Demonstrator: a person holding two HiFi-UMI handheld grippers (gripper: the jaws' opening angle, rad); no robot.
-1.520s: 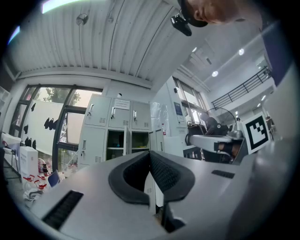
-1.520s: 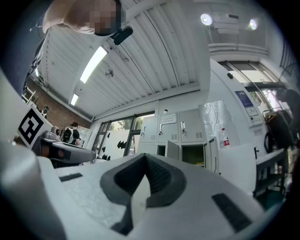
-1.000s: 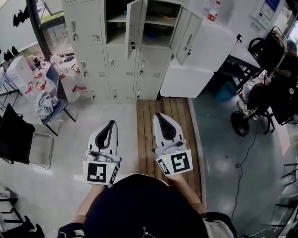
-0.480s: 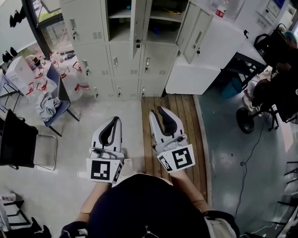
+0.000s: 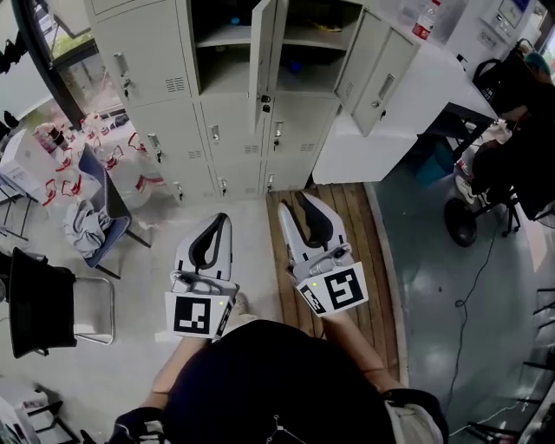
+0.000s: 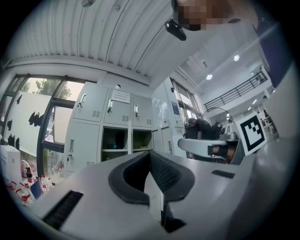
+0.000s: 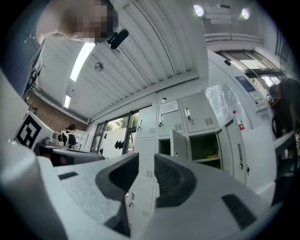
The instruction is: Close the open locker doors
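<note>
The grey lockers (image 5: 217,130) stand ahead, some way beyond both grippers. Two upper compartments are open: one door (image 5: 263,54) swings out edge-on in the middle, and further doors (image 5: 378,80) hang open at the right. In the right gripper view the open door (image 7: 180,145) and the compartment (image 7: 206,146) show past the jaws. My left gripper (image 5: 222,218) is shut and empty, its tips meeting (image 6: 149,153). My right gripper (image 5: 293,205) is open; its jaws have just been opening and nothing is between them (image 7: 146,161).
A wooden platform (image 5: 351,260) lies on the floor under the right gripper. A white cabinet (image 5: 408,121) carrying a bottle (image 5: 425,22) adjoins the lockers at right. A blue chair (image 5: 97,217), a black chair (image 5: 35,299) and packed bottles (image 5: 130,169) stand left. A person (image 5: 520,130) sits far right.
The lockers have come nearer in the head view as both grippers moved toward them. The right gripper's jaws went from shut to open. The left gripper stayed shut.
</note>
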